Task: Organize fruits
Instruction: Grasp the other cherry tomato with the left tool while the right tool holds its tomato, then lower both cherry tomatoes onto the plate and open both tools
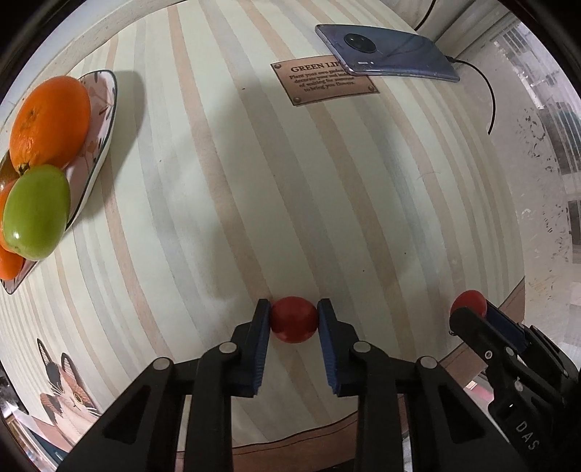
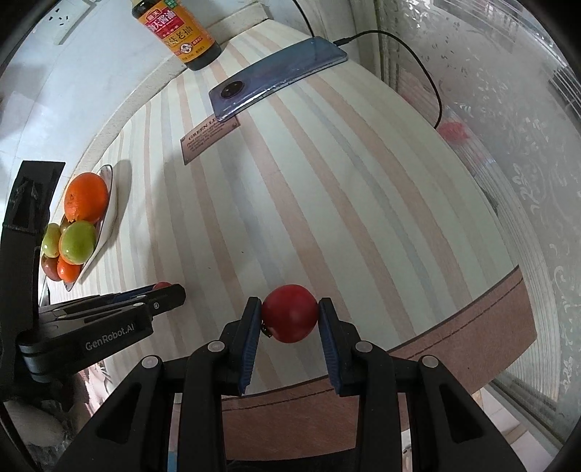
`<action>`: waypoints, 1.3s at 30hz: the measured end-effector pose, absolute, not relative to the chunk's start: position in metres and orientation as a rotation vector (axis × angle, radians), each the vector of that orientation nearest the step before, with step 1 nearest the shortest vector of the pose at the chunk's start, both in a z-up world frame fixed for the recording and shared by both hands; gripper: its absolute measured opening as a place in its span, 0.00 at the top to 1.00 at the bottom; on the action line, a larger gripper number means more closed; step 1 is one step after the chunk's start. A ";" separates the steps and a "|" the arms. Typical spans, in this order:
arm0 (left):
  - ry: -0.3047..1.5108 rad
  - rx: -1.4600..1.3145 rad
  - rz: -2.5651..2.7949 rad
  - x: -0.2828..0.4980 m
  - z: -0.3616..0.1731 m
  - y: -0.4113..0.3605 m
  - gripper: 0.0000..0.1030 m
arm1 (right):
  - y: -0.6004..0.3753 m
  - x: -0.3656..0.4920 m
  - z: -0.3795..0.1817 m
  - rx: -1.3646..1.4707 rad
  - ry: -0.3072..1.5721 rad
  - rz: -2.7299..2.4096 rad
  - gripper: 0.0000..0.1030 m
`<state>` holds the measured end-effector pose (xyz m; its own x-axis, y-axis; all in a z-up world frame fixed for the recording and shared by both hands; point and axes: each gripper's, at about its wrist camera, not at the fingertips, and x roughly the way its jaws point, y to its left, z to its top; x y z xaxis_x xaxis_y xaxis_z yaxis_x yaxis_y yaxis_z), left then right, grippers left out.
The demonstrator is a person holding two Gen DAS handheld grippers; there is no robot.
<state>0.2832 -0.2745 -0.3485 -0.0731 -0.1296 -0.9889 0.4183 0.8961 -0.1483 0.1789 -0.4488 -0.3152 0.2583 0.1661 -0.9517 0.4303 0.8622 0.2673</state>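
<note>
My left gripper [image 1: 294,319] is shut on a small red fruit [image 1: 293,319] just above the striped tablecloth [image 1: 225,188]. My right gripper [image 2: 289,318] is shut on a second red fruit [image 2: 289,318]; it shows at the right of the left wrist view [image 1: 472,308] with that fruit [image 1: 469,301] at its tips. The left gripper [image 2: 170,290] shows at the left of the right wrist view, a bit of red fruit [image 2: 162,285] at its tips. A patterned plate [image 1: 100,145] at the far left holds an orange [image 1: 49,121] and a green fruit [image 1: 36,212]. In the right wrist view the plate [image 2: 109,203] holds several oranges and green fruits.
A blue phone [image 1: 386,52] with a black cable [image 1: 490,101] lies at the table's far side beside a brown label [image 1: 323,81]. A soy sauce bottle [image 2: 178,32] stands by the back wall. A patterned glass pane [image 2: 526,181] borders the right. The table edge [image 2: 454,341] is near my right gripper.
</note>
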 end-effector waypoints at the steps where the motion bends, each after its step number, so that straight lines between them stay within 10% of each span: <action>1: 1.582 0.224 -0.459 0.283 -0.346 -0.270 0.77 | -0.448 0.179 -0.314 0.539 1.313 -0.189 0.66; 24: 1.428 -0.234 -0.276 0.339 -0.236 -0.045 0.77 | -0.320 0.291 -0.268 0.553 1.247 0.207 0.66; 39: 1.533 -0.233 -0.213 0.440 -0.276 -0.046 0.77 | -0.278 0.389 -0.310 0.599 1.314 0.264 0.66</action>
